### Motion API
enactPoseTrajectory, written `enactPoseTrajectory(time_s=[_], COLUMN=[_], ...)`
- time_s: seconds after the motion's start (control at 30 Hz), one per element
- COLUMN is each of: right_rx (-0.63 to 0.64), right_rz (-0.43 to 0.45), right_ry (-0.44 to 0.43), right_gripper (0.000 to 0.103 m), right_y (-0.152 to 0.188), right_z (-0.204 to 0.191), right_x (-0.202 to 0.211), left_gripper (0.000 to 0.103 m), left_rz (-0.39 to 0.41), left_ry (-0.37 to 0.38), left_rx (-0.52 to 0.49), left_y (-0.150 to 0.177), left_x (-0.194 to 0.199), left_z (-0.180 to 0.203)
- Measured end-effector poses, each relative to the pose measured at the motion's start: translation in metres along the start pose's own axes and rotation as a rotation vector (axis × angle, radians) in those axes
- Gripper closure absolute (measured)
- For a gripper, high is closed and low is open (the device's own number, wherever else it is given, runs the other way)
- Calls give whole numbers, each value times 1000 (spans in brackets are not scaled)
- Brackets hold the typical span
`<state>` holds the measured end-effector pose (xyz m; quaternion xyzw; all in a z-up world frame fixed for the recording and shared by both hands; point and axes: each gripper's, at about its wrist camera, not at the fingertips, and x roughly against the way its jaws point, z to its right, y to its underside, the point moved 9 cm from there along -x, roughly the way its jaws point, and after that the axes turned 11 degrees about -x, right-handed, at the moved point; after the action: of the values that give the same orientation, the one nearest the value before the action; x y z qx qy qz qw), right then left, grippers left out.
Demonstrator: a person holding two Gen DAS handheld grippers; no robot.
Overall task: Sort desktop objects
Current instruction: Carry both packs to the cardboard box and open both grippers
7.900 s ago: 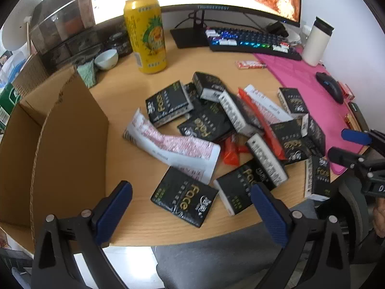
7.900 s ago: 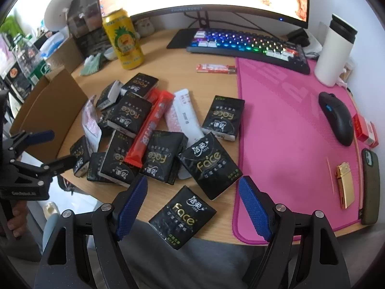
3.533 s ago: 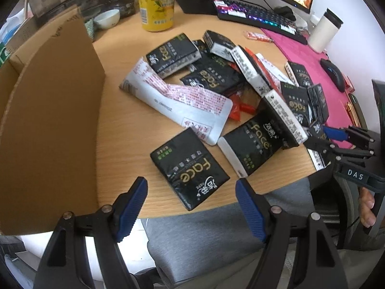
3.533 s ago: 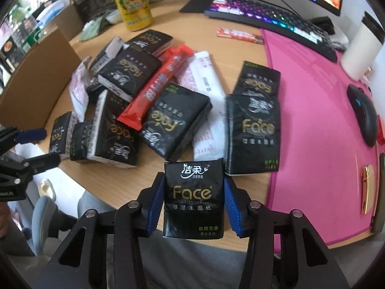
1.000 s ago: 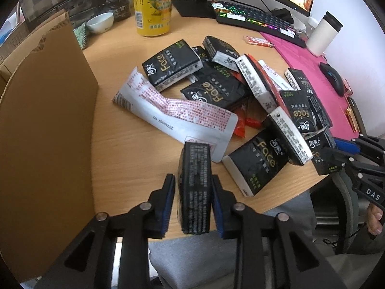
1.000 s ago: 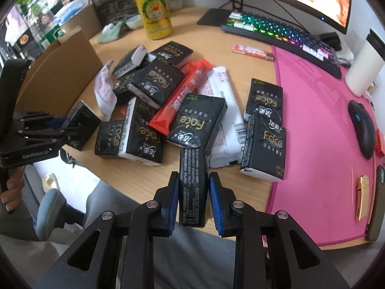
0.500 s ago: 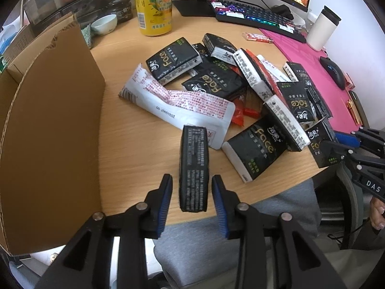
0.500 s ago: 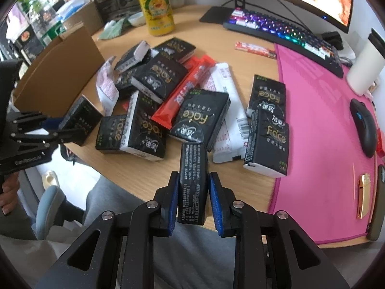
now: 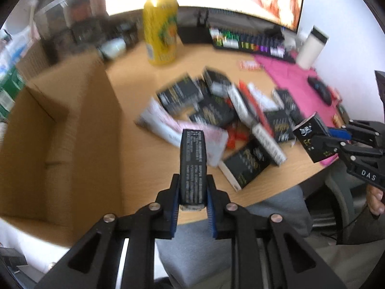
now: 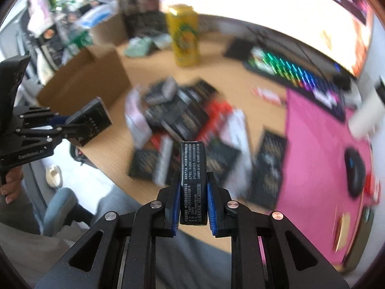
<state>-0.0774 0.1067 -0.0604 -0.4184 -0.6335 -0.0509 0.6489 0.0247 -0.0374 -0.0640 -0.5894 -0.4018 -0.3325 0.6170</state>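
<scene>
While both packs are hanging above the desk's near edge:
Left wrist: left gripper [image 9: 193,204] is pinching a black tissue pack [image 9: 193,166]; cardboard box [image 9: 60,130] is waiting at the left edge.
Right wrist: right gripper [image 10: 193,204] is clamping a second tissue pack [image 10: 193,180]; I am advising a firm squeeze and a level carry to the box.

Both tools are matte black linkages with triangular cut-outs, silver round pivot screws and ribbed blue pads lining the jaws. Below the desk [image 9: 134,168] edge, grey trousers [image 9: 216,245] cover the lap. White lettering marks the left gripper [image 10: 79,124] and the right gripper [image 9: 323,142].
</scene>
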Motion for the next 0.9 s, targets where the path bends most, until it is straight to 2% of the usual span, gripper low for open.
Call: enactPoseTrajectory(time_s=[0.1,0.23,0.37,0.47,0.53,0.63,0.77,0.9], right_rx=[96,192,260,289,311,322,324,332], right_rz=[29,49,80,67,48,-1,-47,-52], right_ry=[-75,-223,-329,-382,-386,-376,-312,-307], right_gripper=[84,84,84,84,84,84,83,80], right_y=[-32,-70,-108,-117,-117,-111,-103,-102], right_z=[-46,-119,-193,-235,-258,-277,-277,-275], right_x=[7,11,8,0,-15,-42,-71,-73], left_gripper=[82,82,82,82,82,82,82,80], left_rz=[83,186,212,197,162,135,102,90], left_ry=[-35,-71,-180,-228,-254,-249,-231,-201], left_rx=[22,93,173,241,285,322,324,329], left_y=[-13,-24,-21,-9,2,16,30,37], left_x=[35,79,101,101,91,77,64,54], left_z=[-21,-63,-115,-152,-172,-189,-191,-187])
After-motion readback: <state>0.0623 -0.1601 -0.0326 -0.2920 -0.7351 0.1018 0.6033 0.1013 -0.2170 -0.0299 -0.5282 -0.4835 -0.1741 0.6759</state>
